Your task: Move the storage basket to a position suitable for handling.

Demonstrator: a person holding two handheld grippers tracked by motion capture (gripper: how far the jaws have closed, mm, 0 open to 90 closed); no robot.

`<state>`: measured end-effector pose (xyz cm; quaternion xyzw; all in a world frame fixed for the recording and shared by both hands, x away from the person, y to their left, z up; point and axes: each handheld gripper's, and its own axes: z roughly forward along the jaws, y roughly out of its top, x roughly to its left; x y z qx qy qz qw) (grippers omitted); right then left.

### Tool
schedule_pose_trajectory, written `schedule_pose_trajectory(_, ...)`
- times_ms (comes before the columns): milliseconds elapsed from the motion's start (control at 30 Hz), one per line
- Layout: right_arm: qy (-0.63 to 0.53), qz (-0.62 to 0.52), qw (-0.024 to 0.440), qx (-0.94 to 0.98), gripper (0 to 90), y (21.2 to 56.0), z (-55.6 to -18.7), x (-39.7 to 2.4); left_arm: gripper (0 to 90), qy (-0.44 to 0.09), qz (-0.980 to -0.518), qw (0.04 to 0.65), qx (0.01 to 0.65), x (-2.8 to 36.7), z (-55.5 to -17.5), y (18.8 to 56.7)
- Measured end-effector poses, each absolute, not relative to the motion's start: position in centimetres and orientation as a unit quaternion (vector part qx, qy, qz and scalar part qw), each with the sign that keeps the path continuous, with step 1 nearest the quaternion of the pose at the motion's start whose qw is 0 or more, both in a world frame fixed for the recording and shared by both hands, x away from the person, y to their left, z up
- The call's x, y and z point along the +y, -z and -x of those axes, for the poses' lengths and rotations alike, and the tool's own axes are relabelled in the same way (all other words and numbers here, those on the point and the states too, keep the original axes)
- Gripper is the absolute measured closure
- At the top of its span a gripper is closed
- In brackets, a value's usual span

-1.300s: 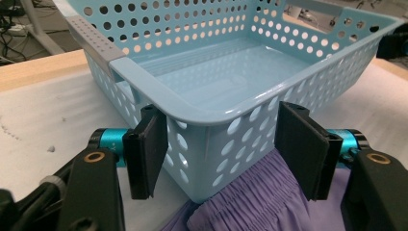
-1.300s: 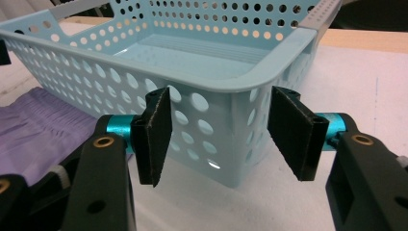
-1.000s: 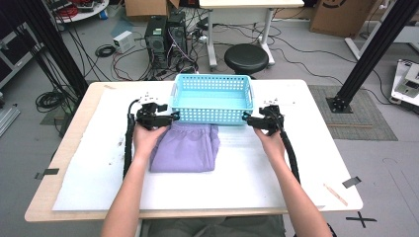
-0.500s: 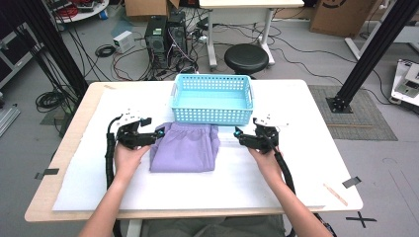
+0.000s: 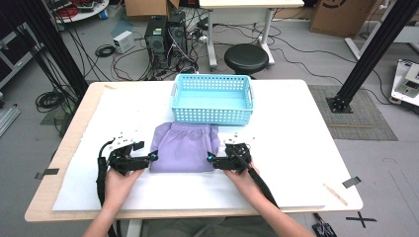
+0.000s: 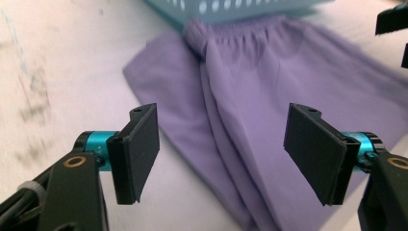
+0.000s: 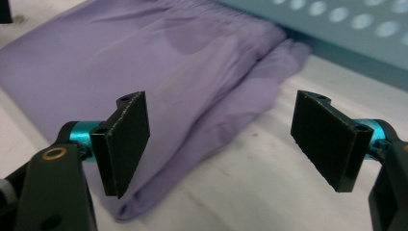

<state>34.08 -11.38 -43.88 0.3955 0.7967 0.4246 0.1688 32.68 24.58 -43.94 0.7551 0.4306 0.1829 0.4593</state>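
Note:
A folded purple garment (image 5: pixel 185 147) with an elastic waistband lies flat on the white table, its far edge touching the light blue basket (image 5: pixel 212 101). My left gripper (image 5: pixel 150 158) stands open at the garment's near left corner, pointing right. My right gripper (image 5: pixel 211 159) stands open at the near right corner, pointing left. In the left gripper view the jaws stand wide apart, with the gripper (image 6: pixel 226 154) just above the garment (image 6: pixel 250 96) and nothing between them. The right gripper (image 7: pixel 221 144) likewise hangs open over the garment's folded edge (image 7: pixel 168 62), with the basket wall (image 7: pixel 346 29) behind.
The basket is empty and sits at the table's far middle. A thin wooden stick (image 5: pixel 336 193) lies near the front right corner. White table surface (image 5: pixel 296 148) stretches to both sides of the garment. A stool (image 5: pixel 246 58) and cables stand beyond the far edge.
Both grippers have drawn back from beside the basket's front corners toward the person, down along the garment's sides to its near corners. The garment has not moved.

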Motion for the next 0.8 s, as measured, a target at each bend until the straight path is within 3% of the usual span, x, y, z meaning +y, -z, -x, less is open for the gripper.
schedule_pose_trajectory(200, -0.373, -0.409, 0.135, 0.822, 21.6, 44.4, -34.9, -10.2, 28.4, -0.157, -0.776, 0.411, 0.452, 24.1, -33.0, 44.7)
schedule_pose_trajectory(267, -0.361, -0.418, 0.101, 0.828, 25.8, 44.6, -35.5, -10.1, 33.1, -0.141, -0.78, 0.404, 0.457, 23.8, -33.1, 45.0)
schedule_pose_trajectory(333, -0.353, -0.417, 0.105, 0.831, 28.6, 44.6, -35.5, -9.9, 37.6, -0.136, -0.78, 0.407, 0.456, 23.7, -33.1, 44.9)
schedule_pose_trajectory(400, -0.351, -0.413, 0.113, 0.833, 35.1, 44.6, -35.4, -9.8, 48.5, -0.122, -0.782, 0.414, 0.449, 23.5, -33.0, 44.9)
schedule_pose_trajectory(667, -0.359, -0.388, 0.102, 0.843, 68.5, 44.5, -35.3, -9.9, 58.3, -0.135, -0.782, 0.416, 0.444, 22.4, -32.8, 45.0)
schedule_pose_trajectory(800, -0.363, -0.377, 0.083, 0.848, 82.4, 44.4, -35.5, -10.2, 75.3, -0.112, -0.792, 0.423, 0.425, 21.6, -33.0, 45.1)
